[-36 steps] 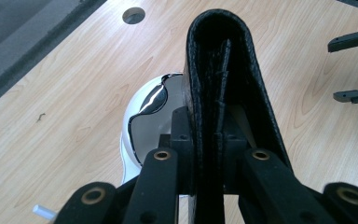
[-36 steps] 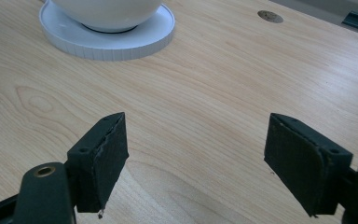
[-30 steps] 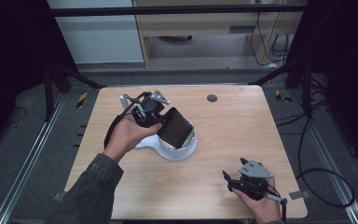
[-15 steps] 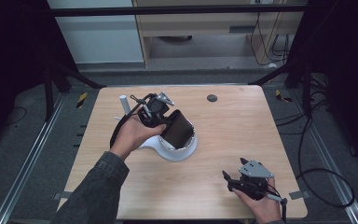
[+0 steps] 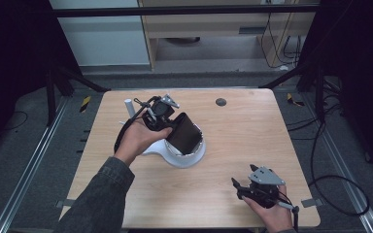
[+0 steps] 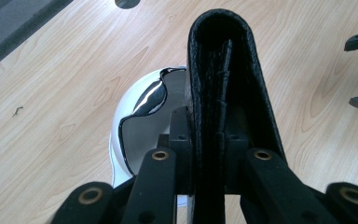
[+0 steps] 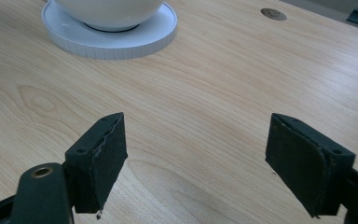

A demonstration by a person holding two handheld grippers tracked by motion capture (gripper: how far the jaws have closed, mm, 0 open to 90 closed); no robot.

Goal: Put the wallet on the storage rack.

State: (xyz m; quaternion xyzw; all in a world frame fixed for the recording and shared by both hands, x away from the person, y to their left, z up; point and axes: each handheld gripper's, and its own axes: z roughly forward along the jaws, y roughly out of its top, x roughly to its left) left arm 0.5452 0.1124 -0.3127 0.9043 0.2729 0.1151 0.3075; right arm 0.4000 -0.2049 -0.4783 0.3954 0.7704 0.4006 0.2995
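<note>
Our left gripper (image 6: pixel 208 154) is clamped on the wallet (image 6: pixel 226 84) above the white bowl (image 6: pixel 137 121) mid-tabletop; the soft, light leather suits a fold-edge grip. Our right gripper (image 7: pixel 196 154) stands apart.

Centre obstacle: white bowl-shaped stand (image 5: pixel 187 154) on the table (image 5: pixel 252 141), black wallet (image 5: pixel 183 132) held over it.
10 o'clock of stand: white cylinder (image 5: pixel 128 107) upright near the table edge.
1 o'clock: dark round inset (image 5: pixel 220 102), flush.
3 o'clock: bare wood, open passage.
5 o'clock: right gripper (image 5: pixel 245 187) near the front edge.
</note>
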